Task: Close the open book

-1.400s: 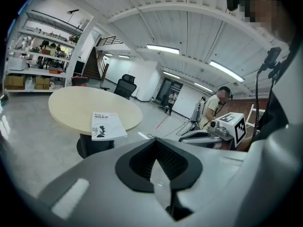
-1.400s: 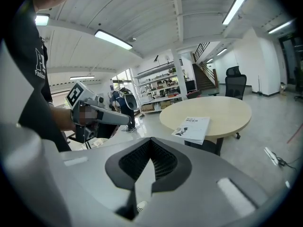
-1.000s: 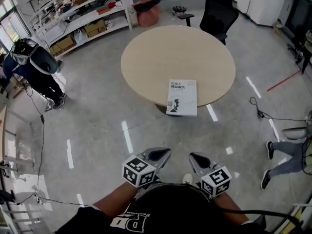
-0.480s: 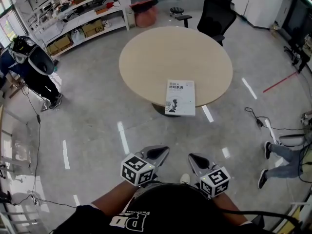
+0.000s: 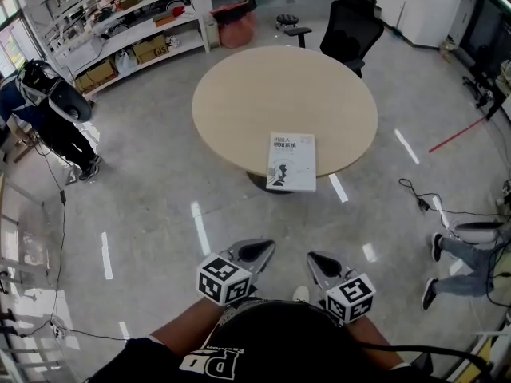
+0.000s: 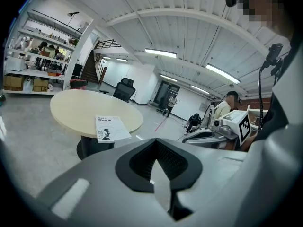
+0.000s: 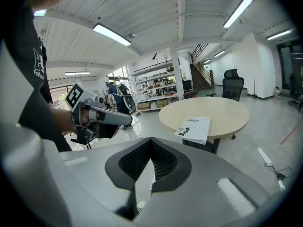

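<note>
The left gripper (image 5: 257, 253) and the right gripper (image 5: 321, 262) are held close to the body, side by side, pointing forward and slightly down. On both, the jaws are closed and hold nothing.

Round table (image 5: 239, 110), black office chair (image 5: 351, 30) behind (shelving (image 5: 120, 34) far left)

Round table (image 5: 255, 94): light beige top, dark pedestal base, standing on a glossy grey floor (image 5: 152, 214). On top is one book (image 5: 291, 161) with a white cover, dark figure and print facing up. It lies flat and closed at the table edge nearest the wearer, its near end slightly overhanging the rim.
</note>
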`<state>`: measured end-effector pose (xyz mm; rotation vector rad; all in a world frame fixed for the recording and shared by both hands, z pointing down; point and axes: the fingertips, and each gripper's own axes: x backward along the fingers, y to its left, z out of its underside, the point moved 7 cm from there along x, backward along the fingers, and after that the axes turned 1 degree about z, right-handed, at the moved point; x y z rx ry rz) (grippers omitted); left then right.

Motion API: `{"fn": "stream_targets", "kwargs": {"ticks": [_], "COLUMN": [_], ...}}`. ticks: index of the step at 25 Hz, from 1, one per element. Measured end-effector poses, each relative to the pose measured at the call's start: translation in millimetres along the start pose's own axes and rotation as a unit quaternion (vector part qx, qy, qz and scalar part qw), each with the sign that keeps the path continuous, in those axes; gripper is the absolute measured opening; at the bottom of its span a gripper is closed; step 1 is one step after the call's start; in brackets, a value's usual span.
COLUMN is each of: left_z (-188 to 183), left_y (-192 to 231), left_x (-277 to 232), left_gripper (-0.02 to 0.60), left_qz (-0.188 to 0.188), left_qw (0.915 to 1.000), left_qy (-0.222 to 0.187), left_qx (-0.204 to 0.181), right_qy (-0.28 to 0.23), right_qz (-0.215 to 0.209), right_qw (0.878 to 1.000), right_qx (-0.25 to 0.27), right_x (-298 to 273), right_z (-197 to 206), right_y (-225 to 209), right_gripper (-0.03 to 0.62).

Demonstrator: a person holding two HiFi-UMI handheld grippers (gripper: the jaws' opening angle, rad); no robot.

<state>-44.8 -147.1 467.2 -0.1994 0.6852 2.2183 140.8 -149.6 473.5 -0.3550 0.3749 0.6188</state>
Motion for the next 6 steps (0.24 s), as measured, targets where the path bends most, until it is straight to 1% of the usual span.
{"fn": "stream_targets", "kwargs": {"ticks": [6], "left_z": [5.6], "left_y": [2.0], "left_x": [-5.6], "left_gripper": [0.008], "left_qz": [-0.002], "left_qw": [1.0000], "left_qy": [0.001], "left_qx": [-0.001], "right_qy": [0.000], "right_qz": [-0.002], "right_qw": [1.000], "right_qx": [0.000], "right_x": [-2.4], "right_z": [5.0], "right_y": [-4.9], "right_gripper": [0.007]}}
